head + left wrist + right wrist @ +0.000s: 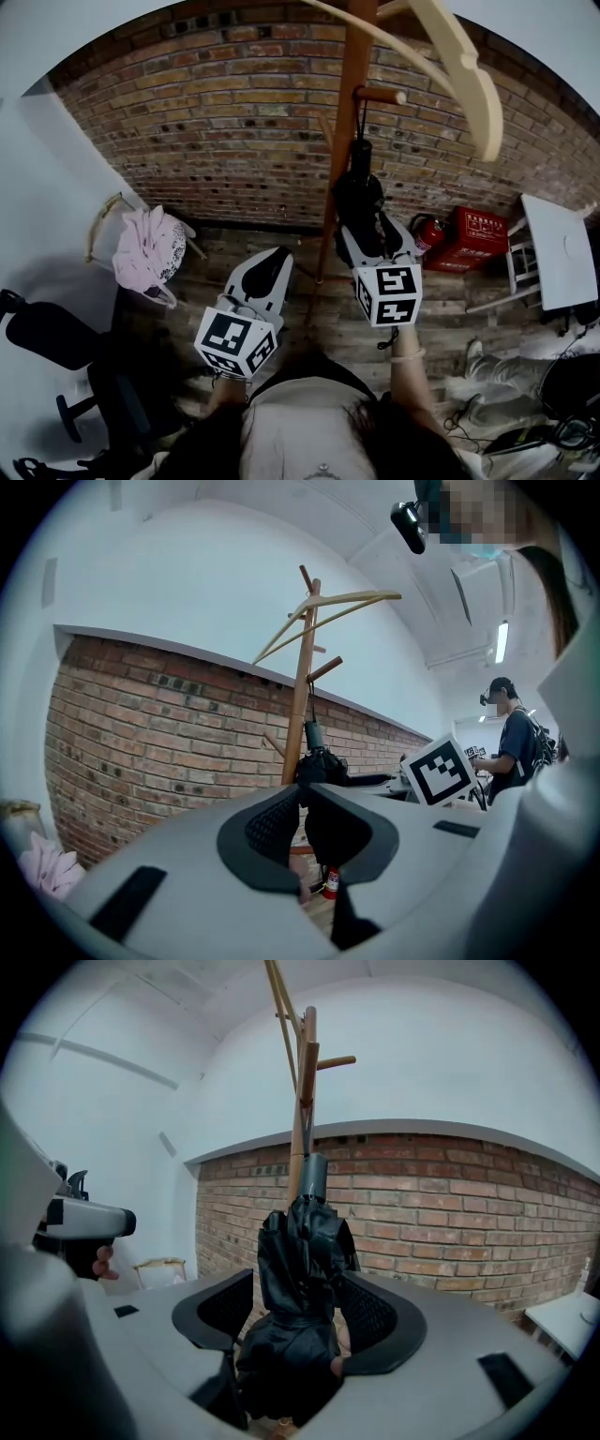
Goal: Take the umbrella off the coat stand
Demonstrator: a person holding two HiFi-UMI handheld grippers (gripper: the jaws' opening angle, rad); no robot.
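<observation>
A folded black umbrella (359,192) hangs by its strap from a peg (380,95) on the wooden coat stand (349,112). My right gripper (370,230) is open, its jaws standing wide on either side of the umbrella's lower half. In the right gripper view the umbrella (300,1260) fills the gap of the right gripper (300,1286), with a sliver of space at the left pad. My left gripper (278,255) is shut on nothing, lower and to the left of the stand. The left gripper view shows its tips together at the left gripper (300,792), with the umbrella (319,761) and stand (300,696) beyond.
A brick wall (187,122) backs the stand. A chair with a pink bag (148,246) is at the left, a black office chair (47,337) nearer. A fire extinguisher (427,234), red box (478,239) and white table (558,248) stand right. Another person (516,742) stands far off.
</observation>
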